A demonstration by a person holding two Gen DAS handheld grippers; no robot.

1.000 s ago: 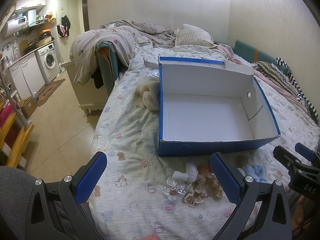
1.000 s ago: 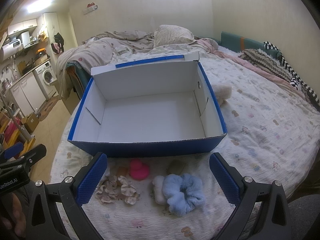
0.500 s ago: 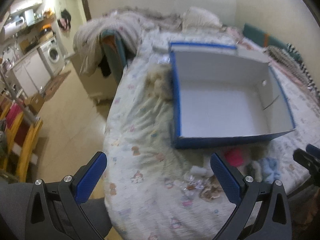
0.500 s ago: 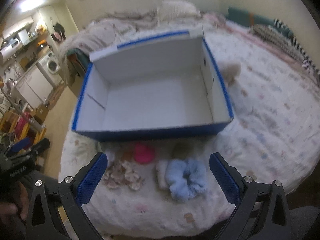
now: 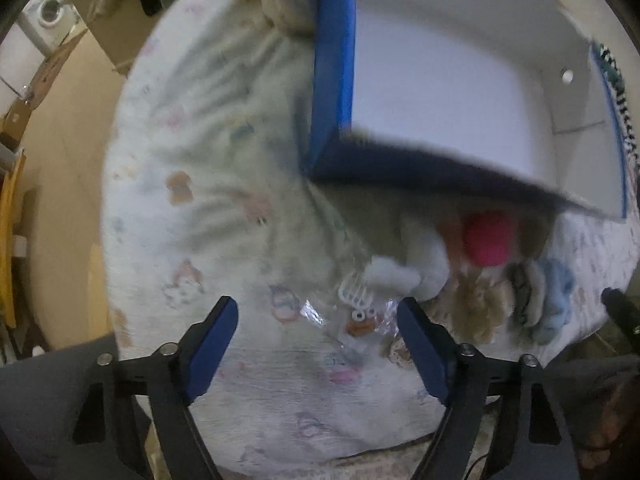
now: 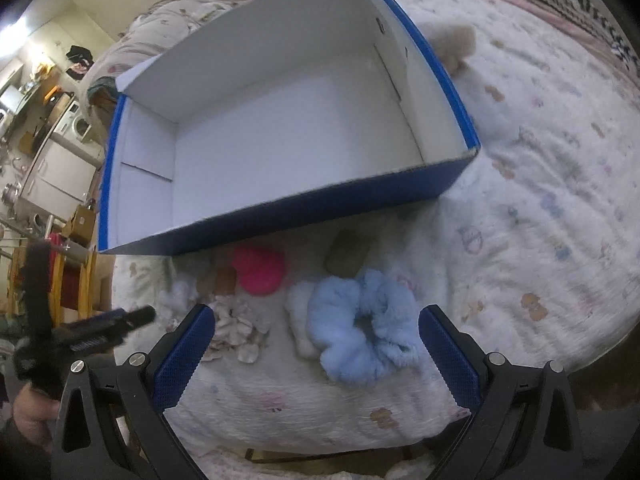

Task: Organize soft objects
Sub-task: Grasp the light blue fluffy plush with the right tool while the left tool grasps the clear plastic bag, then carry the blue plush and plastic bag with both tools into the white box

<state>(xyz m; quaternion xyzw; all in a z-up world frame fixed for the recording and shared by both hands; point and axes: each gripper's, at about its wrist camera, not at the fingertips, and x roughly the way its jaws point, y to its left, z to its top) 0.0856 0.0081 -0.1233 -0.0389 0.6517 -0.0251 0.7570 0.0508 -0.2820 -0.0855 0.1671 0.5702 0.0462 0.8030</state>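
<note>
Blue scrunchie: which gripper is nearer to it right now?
Right. The right gripper is open with the blue scrunchie lying between its fingers. The left gripper is open off to the scrunchie's left, over clear packets.

Washing machine (image 5: 50, 20); perhaps cabinets (image 6: 60, 176).

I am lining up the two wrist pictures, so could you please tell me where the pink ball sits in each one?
Left wrist view: the pink ball lies right of centre, just under the box's near wall, blurred.
Right wrist view: the pink ball lies left of centre, below the box's near wall, up and left of the blue scrunchie.
Shared landmark: the blue box, white inside and with nothing in it.
</note>
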